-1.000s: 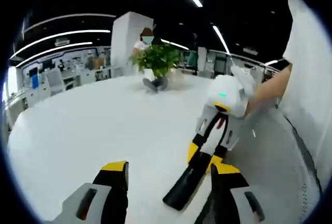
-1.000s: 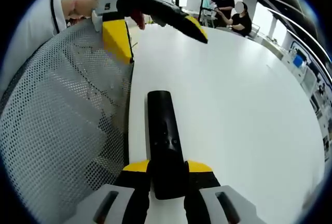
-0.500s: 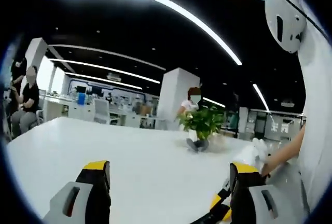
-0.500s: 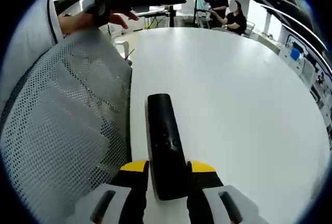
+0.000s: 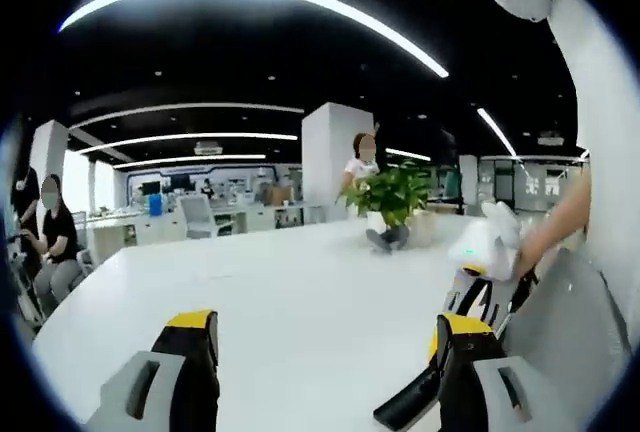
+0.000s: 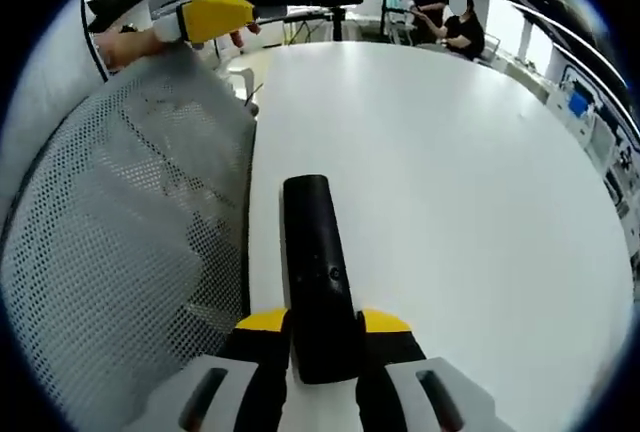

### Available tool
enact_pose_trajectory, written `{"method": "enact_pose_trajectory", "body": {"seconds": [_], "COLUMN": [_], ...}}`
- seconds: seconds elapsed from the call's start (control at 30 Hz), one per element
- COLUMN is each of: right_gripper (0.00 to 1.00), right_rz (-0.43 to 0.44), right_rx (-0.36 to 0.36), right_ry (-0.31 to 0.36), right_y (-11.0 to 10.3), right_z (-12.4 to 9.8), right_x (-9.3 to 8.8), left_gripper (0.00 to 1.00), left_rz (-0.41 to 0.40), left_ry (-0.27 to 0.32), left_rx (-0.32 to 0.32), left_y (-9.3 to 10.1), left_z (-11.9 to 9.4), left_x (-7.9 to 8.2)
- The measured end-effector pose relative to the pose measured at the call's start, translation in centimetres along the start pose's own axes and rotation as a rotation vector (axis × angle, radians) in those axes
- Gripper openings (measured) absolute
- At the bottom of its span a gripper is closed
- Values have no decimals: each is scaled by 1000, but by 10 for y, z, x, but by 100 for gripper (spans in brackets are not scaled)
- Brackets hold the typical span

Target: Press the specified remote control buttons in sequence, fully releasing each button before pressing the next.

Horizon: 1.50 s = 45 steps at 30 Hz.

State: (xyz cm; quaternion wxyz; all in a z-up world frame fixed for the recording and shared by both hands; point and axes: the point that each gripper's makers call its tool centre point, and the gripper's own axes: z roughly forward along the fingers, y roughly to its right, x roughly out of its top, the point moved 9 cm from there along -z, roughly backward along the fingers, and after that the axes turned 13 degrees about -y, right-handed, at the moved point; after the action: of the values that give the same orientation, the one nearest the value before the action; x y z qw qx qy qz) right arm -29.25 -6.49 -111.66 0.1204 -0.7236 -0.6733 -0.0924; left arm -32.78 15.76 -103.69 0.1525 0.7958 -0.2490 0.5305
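Gripping the remote control (image 6: 318,282) near its lower end, my right gripper (image 6: 322,344) has its yellow-tipped jaws closed against both sides of the slim black body. It lies flat on the white table (image 6: 450,172), close to the edge beside a grey mesh chair back (image 6: 120,242), buttons faintly visible on top. My left gripper (image 5: 325,372) is raised above the table, jaws spread wide and holding nothing. A potted plant (image 5: 392,202) stands far across the table. My left gripper shows again, raised, at the right gripper view's upper left.
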Motion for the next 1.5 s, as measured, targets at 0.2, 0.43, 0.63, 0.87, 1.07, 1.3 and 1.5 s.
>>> {"method": "enact_pose_trajectory", "body": {"seconds": [0.2, 0.43, 0.63, 0.87, 1.07, 1.3, 1.5], "right_gripper": [21, 21, 20, 20, 20, 21, 21], "right_rz": [-66, -97, -89, -71, -89, -67, -71], "right_rx": [2, 1, -29, -51, -57, -54, -48], "right_ry": [-92, -139, -180, -195, -216, -218, -239], "right_y": [1, 0, 14, 45, 72, 104, 126], "right_z": [0, -1, -2, -1, 0, -1, -2], "right_x": [7, 10, 15, 25, 33, 36, 39], "left_gripper": [94, 95, 95, 94, 94, 92, 91], "left_rz": [-6, -26, -9, 9, 16, 31, 37], "left_ry": [44, 76, 65, 53, 42, 2, -30], "left_rx": [35, 60, 49, 24, 6, -1, -2], "left_y": [-4, -7, -5, 0, 2, 3, 3], "left_z": [-5, -10, -10, -9, -8, -5, -3], "left_x": [1, 1, 1, 0, 0, -3, -7]}}
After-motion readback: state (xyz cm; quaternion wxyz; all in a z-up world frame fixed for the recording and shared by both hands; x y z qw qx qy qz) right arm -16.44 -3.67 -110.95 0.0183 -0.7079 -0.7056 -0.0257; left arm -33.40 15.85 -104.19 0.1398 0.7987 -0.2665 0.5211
